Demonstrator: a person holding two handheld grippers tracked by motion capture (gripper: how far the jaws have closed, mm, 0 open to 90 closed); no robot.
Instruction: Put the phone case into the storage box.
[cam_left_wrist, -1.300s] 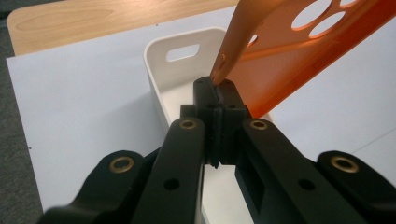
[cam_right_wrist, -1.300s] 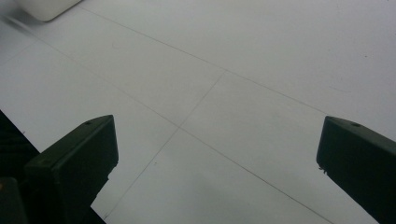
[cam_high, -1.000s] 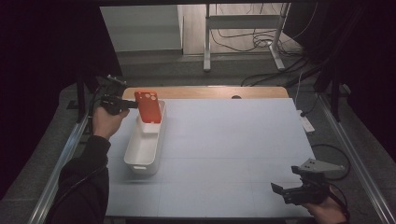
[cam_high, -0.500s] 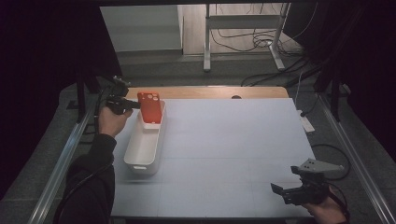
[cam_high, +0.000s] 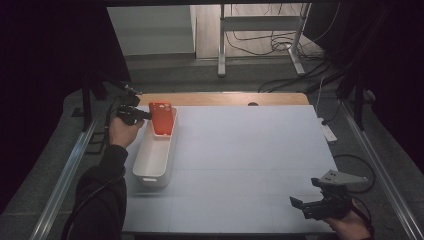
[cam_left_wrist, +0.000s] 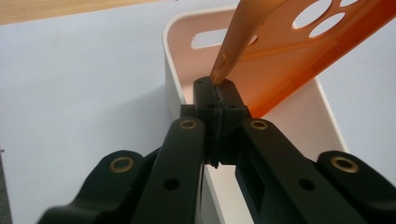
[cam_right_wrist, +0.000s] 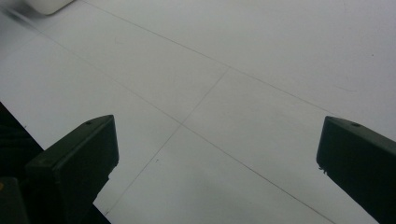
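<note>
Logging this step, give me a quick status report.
Left hand-held gripper shut on orange soft plastic phone case, above white oblong plastic bin. Right hand-held gripper open. Nothing in the way.

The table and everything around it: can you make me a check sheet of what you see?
Surface: white table, wooden strip at its far edge.
Job's things: orange phone case, above the far end of the white bin.
Clutter: nothing seen.
Grippers: left gripper shut on the phone case's edge; right gripper open over bare table.
Cables: cables on the floor beyond the table.
Surroundings: metal stand, dark curtains.
</note>
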